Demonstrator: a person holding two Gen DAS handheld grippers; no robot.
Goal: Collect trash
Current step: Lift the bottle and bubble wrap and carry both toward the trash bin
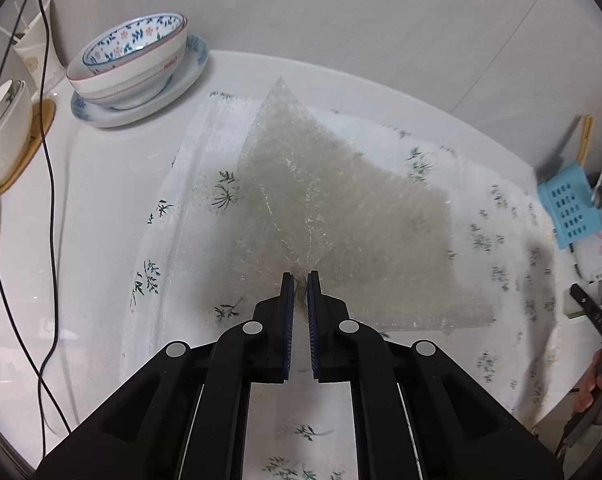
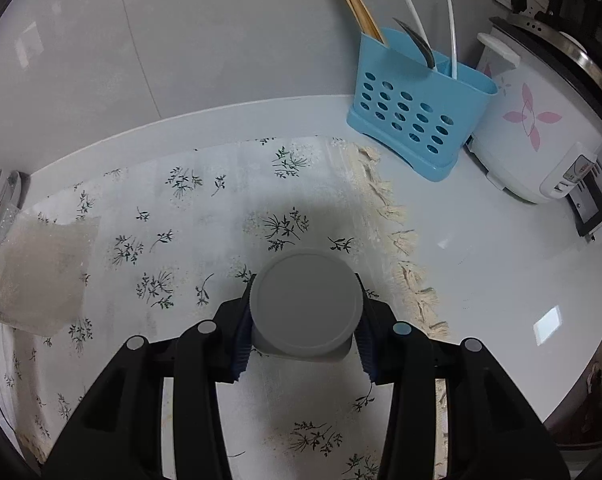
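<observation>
A white table (image 2: 481,240) is carrying everything here, and a white cloth printed with green sprigs (image 2: 205,208) is lying across most of it, its fringed edge facing the right side in the right wrist view. Beyond that fringe a white rice cooker with a pink flower (image 2: 541,128) is standing just beside a blue perforated cutlery holder (image 2: 405,120) with utensils sticking up from it. In the left wrist view a stack of patterned bowls (image 1: 137,60) is sitting on a saucer at the far left of the table, off the cloth.

A translucent plastic sheet (image 1: 333,208) is hanging over the cloth, one pinched corner raised and the rest spreading away and down. The left gripper (image 1: 300,284) is clamping that corner, its jaws almost touching with only the crumpled plastic between them. The right gripper (image 2: 303,312) is holding a grey round container (image 2: 305,304) above the cloth, jaws partly apart and pressing on its two sides, the lid facing the camera
</observation>
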